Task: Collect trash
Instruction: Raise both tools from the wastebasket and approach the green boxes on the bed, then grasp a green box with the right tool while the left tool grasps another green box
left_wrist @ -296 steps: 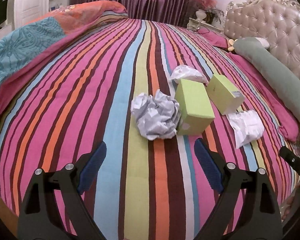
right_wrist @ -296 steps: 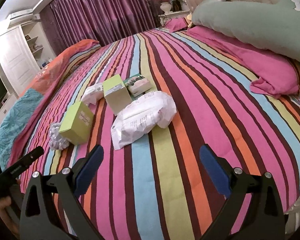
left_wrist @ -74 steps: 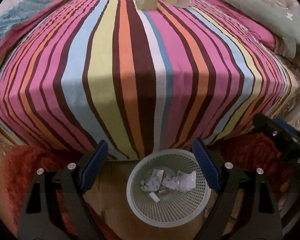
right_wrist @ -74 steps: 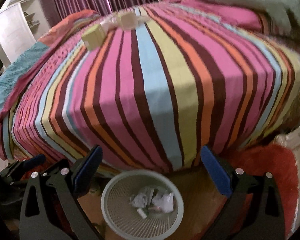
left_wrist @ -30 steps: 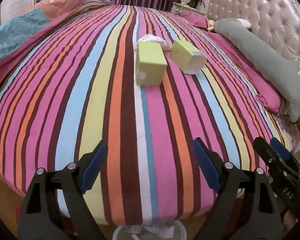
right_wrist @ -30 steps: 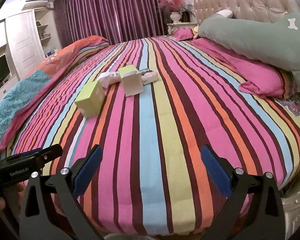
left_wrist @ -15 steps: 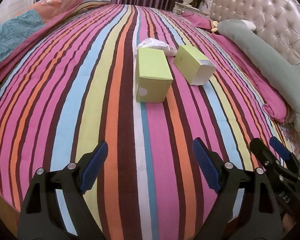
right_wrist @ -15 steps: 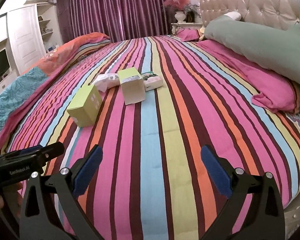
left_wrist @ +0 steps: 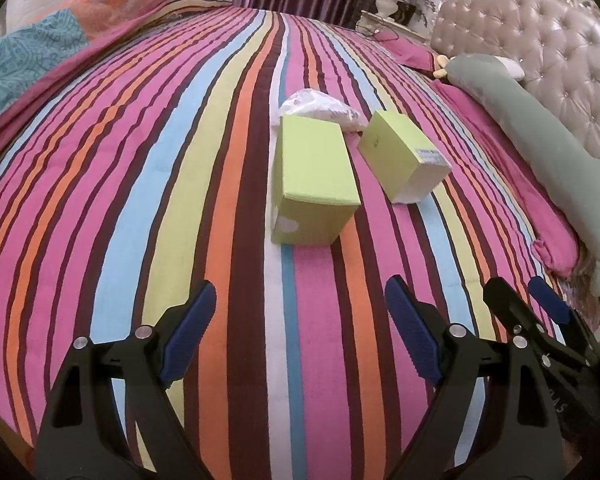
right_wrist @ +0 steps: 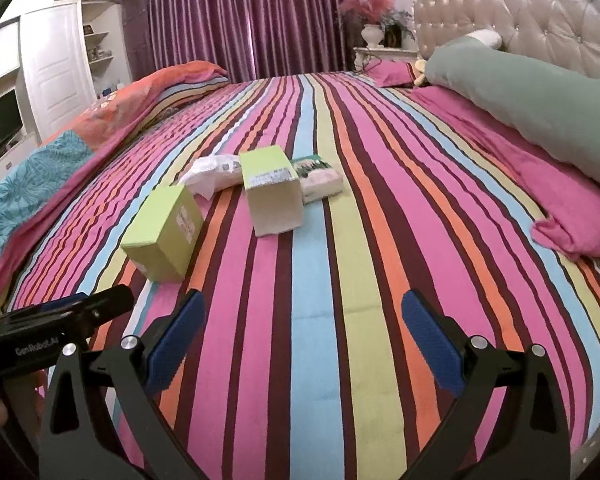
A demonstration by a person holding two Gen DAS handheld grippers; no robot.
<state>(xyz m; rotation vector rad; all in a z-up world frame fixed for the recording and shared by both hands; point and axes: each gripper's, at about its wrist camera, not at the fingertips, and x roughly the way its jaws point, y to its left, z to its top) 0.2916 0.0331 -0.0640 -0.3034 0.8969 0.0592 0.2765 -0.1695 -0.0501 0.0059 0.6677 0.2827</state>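
Two green boxes lie on the striped bed. The near green box [left_wrist: 312, 184] [right_wrist: 164, 232] is straight ahead of my left gripper [left_wrist: 300, 320], which is open and empty. The second green box [left_wrist: 404, 162] [right_wrist: 272, 196] has a white end and lies ahead and left of my right gripper [right_wrist: 302, 328], also open and empty. A crumpled white wrapper [left_wrist: 320, 110] [right_wrist: 216, 174] lies behind the boxes. A small printed tissue pack [right_wrist: 318, 178] lies beside the second box.
The bed's striped cover [left_wrist: 140, 200] fills both views. A green pillow [right_wrist: 540, 100] and pink bedding [right_wrist: 560, 200] lie at the right by the tufted headboard [left_wrist: 540, 60]. A folded orange and teal quilt [right_wrist: 100, 120] lies at the left.
Both grippers have risen from the trash basket on the floor and moved forward over the bed toward the boxes. The crumpled paper and white bag seen earlier have left the bed.
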